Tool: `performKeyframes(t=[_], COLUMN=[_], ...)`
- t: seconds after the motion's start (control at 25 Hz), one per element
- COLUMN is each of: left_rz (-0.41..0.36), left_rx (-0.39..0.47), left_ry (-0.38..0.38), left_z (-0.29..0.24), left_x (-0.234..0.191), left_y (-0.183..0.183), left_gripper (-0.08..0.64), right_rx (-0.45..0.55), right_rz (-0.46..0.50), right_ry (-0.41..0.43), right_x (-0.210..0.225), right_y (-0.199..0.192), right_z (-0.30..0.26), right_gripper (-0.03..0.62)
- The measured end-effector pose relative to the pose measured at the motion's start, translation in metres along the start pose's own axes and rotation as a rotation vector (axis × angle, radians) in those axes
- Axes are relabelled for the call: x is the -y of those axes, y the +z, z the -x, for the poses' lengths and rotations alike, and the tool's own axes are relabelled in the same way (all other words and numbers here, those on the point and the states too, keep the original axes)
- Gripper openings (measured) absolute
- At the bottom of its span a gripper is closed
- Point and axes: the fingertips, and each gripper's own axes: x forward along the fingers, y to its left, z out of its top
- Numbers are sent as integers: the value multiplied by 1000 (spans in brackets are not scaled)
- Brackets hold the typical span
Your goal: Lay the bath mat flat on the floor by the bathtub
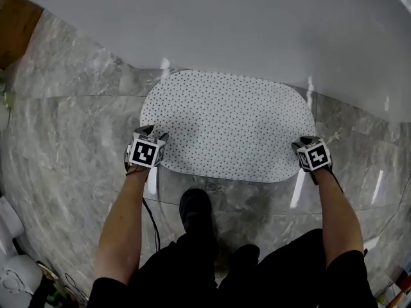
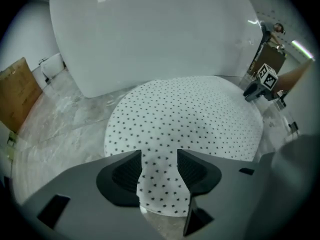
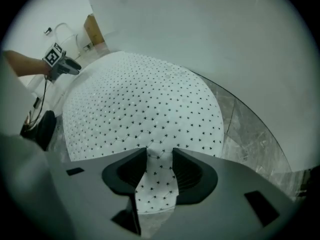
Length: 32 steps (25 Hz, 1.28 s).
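Note:
The white bath mat [image 1: 228,127] with small black dots lies spread flat on the grey marble floor, its far edge against the white bathtub [image 1: 225,18]. My left gripper [image 1: 150,133] sits at the mat's near-left corner and my right gripper [image 1: 307,142] at its near-right corner. In the left gripper view the jaws of my left gripper [image 2: 159,169] stand apart, with the mat [image 2: 185,119] lying low between them and untouched by the pads. The right gripper view shows the same: my right gripper [image 3: 160,166] is open over the edge of the mat [image 3: 140,104].
A wooden board [image 1: 13,24] leans at the far left. The person's dark shoe [image 1: 196,210] stands just behind the mat's near edge, with a black cable [image 1: 154,226] beside it. White fixtures [image 1: 13,262] sit at the lower left. The tub wall [image 2: 150,34] rises right behind the mat.

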Motion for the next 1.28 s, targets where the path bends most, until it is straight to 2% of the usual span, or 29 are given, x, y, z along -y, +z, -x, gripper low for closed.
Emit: performKeyframes(t=[0.2,0.28,0.32,0.44,0.68,0.76,0.84,0.92,1.0,1.08,1.2,1.28], left_rz=[-43,-91,-113,-141,-139,-120,-120,-146,-154,-142,-132,-135], left_rx=[-78,-122,-129,-119,-106,-153,-173,-114,-33,40,143,170], left_ry=[-121,-119,-110,-110,-98,-90,-58,-12,-15,-40,-40,-55], left_z=[-17,-20,-21,-23,-24,-23,-20,-14,-6,4,22,29], left_x=[34,41,42,42,43,42,43,48,62,76,83,84], left_y=[-7,-12,-11,-5,2,-5,-10,-4,5,13,28,35], left_gripper=[233,255,256,264,268,268,268,263,204,159,83,31], right_rx=[-7,-8,-16,-44,-72,-74,-82,-59,-13,0,-30,-17], right_rz=[83,153,206,332,319,298,320,385,414,413,485,510], right_ry=[-9,-15,-22,-70,-84,-76,-76,-96,-101,-62,-1,13], right_x=[-8,-17,-21,-27,-27,-26,-25,-23,-25,-36,-54,-59], right_y=[6,7,7,8,7,7,8,18,33,39,42,50], right_z=[0,1,1,1,0,-1,1,7,13,12,6,7], right_gripper=[154,128,94,57,51,51,52,44,39,38,37,34])
